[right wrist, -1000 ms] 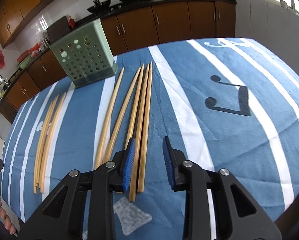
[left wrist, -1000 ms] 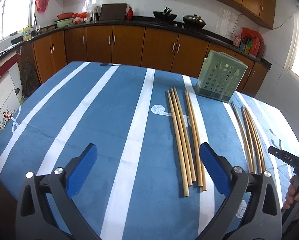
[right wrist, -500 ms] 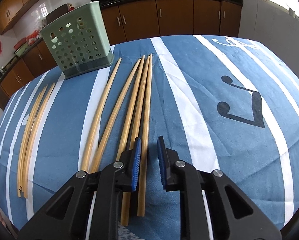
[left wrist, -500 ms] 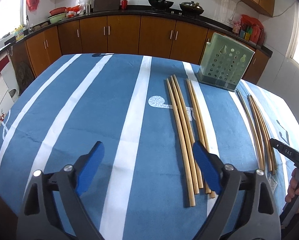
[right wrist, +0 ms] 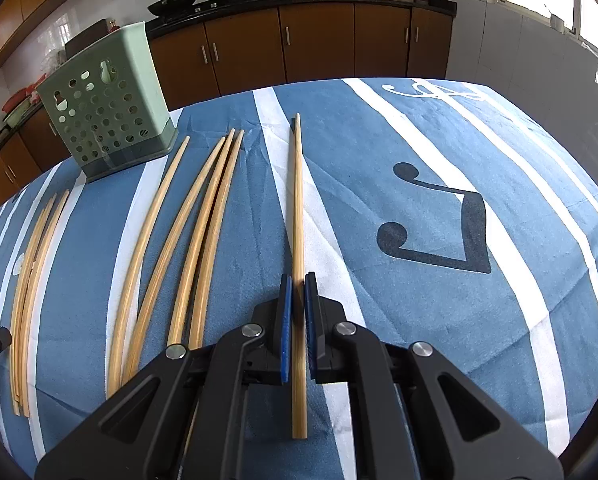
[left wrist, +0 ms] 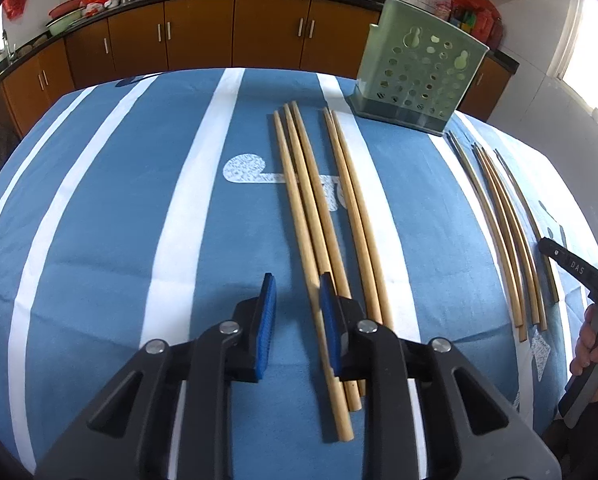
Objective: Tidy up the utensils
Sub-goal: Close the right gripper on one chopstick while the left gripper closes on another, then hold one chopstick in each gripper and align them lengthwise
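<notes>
My right gripper (right wrist: 297, 280) is shut on one bamboo chopstick (right wrist: 298, 208) and holds it just above the blue cloth. Several more chopsticks (right wrist: 187, 248) lie to its left. A green perforated utensil holder (right wrist: 107, 112) stands upright at the back left. In the left wrist view, my left gripper (left wrist: 297, 284) is partly closed, its blue pads either side of the leftmost chopstick (left wrist: 299, 216) of a group of several, not clamped. The holder (left wrist: 415, 76) stands beyond them. The right-hand chopsticks (left wrist: 503, 232) lie further right.
The table wears a blue cloth with white stripes (left wrist: 111, 208) and music-note prints (right wrist: 439, 224). Brown kitchen cabinets (left wrist: 235, 32) run behind. The right gripper's body and hand (left wrist: 587, 312) show at the left view's right edge.
My right gripper has closed on one chopstick and lifted it to the right, away from its group. My left gripper has narrowed from wide open and moved right over the left chopsticks.
</notes>
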### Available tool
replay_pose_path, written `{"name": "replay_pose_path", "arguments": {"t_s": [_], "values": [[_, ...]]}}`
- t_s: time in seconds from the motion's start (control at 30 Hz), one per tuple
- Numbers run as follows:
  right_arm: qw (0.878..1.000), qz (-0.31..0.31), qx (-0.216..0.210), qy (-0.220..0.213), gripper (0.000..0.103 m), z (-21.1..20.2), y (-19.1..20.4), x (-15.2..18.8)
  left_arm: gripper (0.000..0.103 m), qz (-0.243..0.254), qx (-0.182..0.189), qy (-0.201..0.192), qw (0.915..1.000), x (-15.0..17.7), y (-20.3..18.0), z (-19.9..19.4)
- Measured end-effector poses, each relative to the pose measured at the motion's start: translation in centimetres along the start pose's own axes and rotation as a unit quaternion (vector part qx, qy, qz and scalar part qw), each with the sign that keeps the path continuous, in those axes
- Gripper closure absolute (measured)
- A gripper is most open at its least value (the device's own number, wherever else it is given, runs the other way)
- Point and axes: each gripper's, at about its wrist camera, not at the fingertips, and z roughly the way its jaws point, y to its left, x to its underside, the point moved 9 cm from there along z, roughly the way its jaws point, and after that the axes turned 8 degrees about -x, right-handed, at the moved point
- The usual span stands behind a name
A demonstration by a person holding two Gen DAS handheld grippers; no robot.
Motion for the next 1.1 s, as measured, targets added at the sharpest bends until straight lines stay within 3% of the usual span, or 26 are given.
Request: {"name": "replay_pose_path", "arguments": {"t_s": [0.2,0.43,0.6,1.1], "values": [[1.0,-0.006,-0.002,0.003,0.096,0.0,0.3,0.1,0.095,0.018,-0.019,0.001,0.9997,0.1,-0.2,0.6],[1.0,-0.014,-0.007,0.005,0.096,1.2,0.2,-1.4,0.095,-0.004,-0.048,-0.007,0.9988,-3.0,3.0,2.9],[1.0,-0.01,-0.001,-0.006,0.096,1.9,-0.5,-2.4,0.095,-0.027,-0.037,-0.02,0.9988,-4.8,5.0,3.9],[1.0,-0.001,-0.026,-0.01,0.095,0.3,-0.7,-0.6,0.094,-0.025,-0.028,-0.031,0.9988,-2.3,5.5,2.1]]}}
